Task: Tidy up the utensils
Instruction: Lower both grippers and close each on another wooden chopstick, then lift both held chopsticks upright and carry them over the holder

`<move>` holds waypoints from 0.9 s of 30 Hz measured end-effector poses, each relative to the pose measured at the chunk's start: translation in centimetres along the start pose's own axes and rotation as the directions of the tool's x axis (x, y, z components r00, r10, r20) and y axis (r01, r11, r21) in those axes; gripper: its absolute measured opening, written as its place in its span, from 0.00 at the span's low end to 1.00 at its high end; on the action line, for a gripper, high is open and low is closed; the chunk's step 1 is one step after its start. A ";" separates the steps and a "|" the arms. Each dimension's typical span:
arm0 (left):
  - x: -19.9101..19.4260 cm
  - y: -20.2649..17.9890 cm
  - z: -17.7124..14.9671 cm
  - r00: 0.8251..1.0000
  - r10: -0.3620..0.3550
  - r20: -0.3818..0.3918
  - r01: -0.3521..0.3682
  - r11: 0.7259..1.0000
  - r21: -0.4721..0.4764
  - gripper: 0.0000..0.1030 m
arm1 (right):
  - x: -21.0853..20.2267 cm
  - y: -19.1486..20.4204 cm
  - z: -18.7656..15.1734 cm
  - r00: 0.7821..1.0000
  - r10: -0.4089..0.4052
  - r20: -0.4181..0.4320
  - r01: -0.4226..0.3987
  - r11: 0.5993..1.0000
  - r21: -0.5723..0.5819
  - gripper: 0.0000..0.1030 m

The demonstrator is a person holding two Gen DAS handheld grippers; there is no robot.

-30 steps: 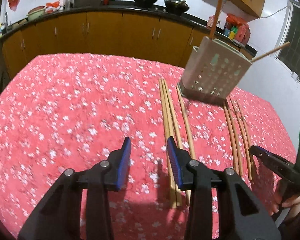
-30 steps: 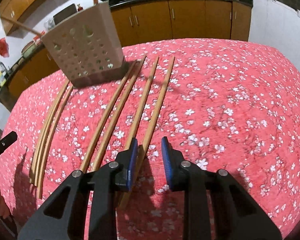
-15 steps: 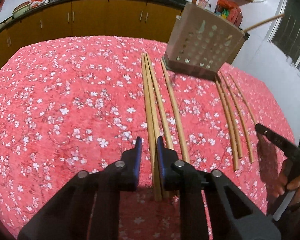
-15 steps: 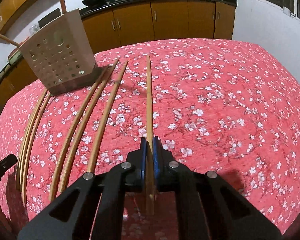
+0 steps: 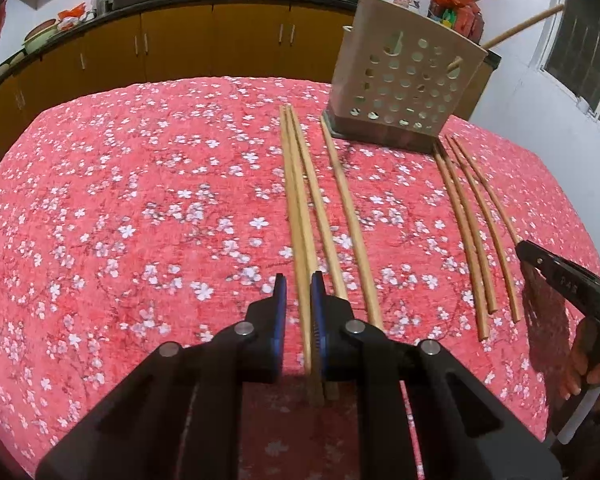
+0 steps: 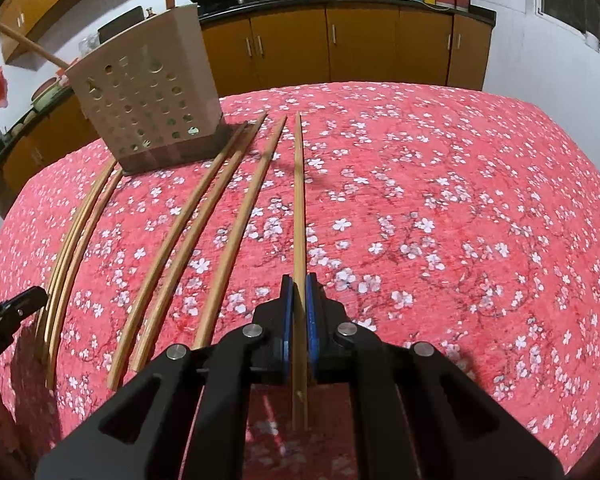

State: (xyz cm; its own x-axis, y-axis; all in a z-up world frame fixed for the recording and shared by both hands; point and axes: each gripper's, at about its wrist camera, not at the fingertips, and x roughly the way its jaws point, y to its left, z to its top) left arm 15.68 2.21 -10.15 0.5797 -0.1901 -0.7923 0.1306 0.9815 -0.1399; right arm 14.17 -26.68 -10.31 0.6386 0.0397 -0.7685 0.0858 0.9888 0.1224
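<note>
On the desk (image 5: pixel 100 220), under a red cloth printed with white blossoms, wooden chopsticks lie in loose rows running toward a perforated beige utensil holder (image 5: pixel 408 88) that stands upright at the far edge; two wooden sticks already rise out of its top, one upright and one leaning outward. Left wrist view: the left gripper (image 5: pixel 298 308) has just been closing, and its blue pads now sit narrow around the near end of a pair of chopsticks (image 5: pixel 298 216) lying side by side; the right pad looks in contact with the wood, a thin gap shows at the left pad, so a firm pinch cannot be confirmed. Just right of that pair lie two more single chopsticks (image 5: pixel 348 216), and well apart to the right, a group of three (image 5: pixel 476 232) with far ends near the holder's base. Right wrist view: the right gripper (image 6: pixel 299 308) has likewise just been closing and is clamped on a single chopstick (image 6: pixel 299 200), pads pressed to both sides near its near end, the stick pointing straight away toward the desk's far edge. To its left lie three chopsticks (image 6: pixel 204 236), slightly fanned. Each gripper's black tip shows at the edge of the other's view. Orange cabinets (image 6: pixel 360 48) and dark woks stand behind.
</note>
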 end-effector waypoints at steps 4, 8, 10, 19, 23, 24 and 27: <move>-0.1 0.7 0.0 1.000 -0.005 -0.002 0.005 1.000 -0.011 0.14 | 0.0 0.0 0.0 1.000 0.000 0.002 0.000 1.000 -0.002 0.07; 0.2 0.3 -0.1 1.000 -0.001 -0.013 0.001 1.000 -0.004 0.14 | 0.0 0.0 0.0 1.000 0.002 0.000 -0.002 1.000 -0.008 0.07; 0.3 -0.2 -0.2 1.000 0.017 -0.004 -0.017 1.000 0.023 0.14 | -0.1 0.1 -0.1 1.000 0.007 -0.001 -0.007 1.000 -0.009 0.07; 1.1 2.1 1.2 0.995 0.099 0.006 -0.099 0.995 -0.022 0.08 | -0.5 0.1 -0.4 1.000 0.013 0.001 -0.013 1.000 -0.017 0.07; 1.3 4.6 2.1 0.995 0.101 0.006 -0.100 0.992 -0.083 0.08 | -0.6 -0.8 -0.3 1.000 -0.017 0.017 0.017 1.000 0.018 0.07; 1.2 4.9 2.1 0.996 0.089 0.007 -0.088 0.992 -0.087 0.08 | -0.6 -1.0 -0.3 1.000 -0.018 0.019 0.018 0.999 0.027 0.07; 1.1 5.2 1.8 0.997 0.069 0.021 -0.067 0.994 -0.084 0.08 | -0.6 -1.2 -0.3 1.000 -0.019 0.022 0.019 0.999 0.030 0.07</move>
State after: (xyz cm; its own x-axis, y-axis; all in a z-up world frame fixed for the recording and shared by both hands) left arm 18.42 7.07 -10.65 0.6038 -0.1225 -0.7877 0.0235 0.9904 -0.1361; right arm 13.48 -27.87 -10.20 0.6538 0.0173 -0.7565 0.1204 0.9846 0.1266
